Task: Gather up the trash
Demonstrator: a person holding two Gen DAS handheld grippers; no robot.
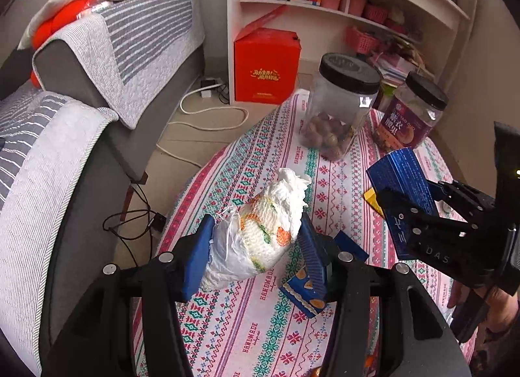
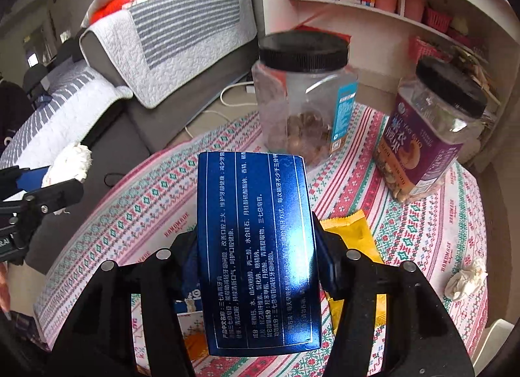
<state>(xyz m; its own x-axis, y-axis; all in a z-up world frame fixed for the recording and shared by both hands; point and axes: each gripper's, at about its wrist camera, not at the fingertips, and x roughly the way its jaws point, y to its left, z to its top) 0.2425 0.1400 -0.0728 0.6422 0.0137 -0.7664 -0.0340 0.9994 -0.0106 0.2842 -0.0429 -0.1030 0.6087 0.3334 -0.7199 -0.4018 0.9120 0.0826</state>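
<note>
The left gripper [image 1: 253, 243] tilted down over the table [image 1: 247, 328] and squeezed a rolled-up diaper [image 1: 260, 234] above the cloth. The right gripper [image 2: 256, 266] also tilted down and pinched a blue box [image 2: 256, 247] near two jars [image 2: 302, 97].

We saw a home living room: a sofa [image 1: 97, 91], toy-filled shelves [image 1: 325, 3] and a cloth-covered table [image 1: 260, 328].

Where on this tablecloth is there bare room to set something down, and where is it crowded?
Free: the tablecloth strip along the sofa-side edge, left of the blue box. Crowded: the two jars at the far side, the yellow wrapper beside the box, and the crumpled tissue near the right edge.
</note>
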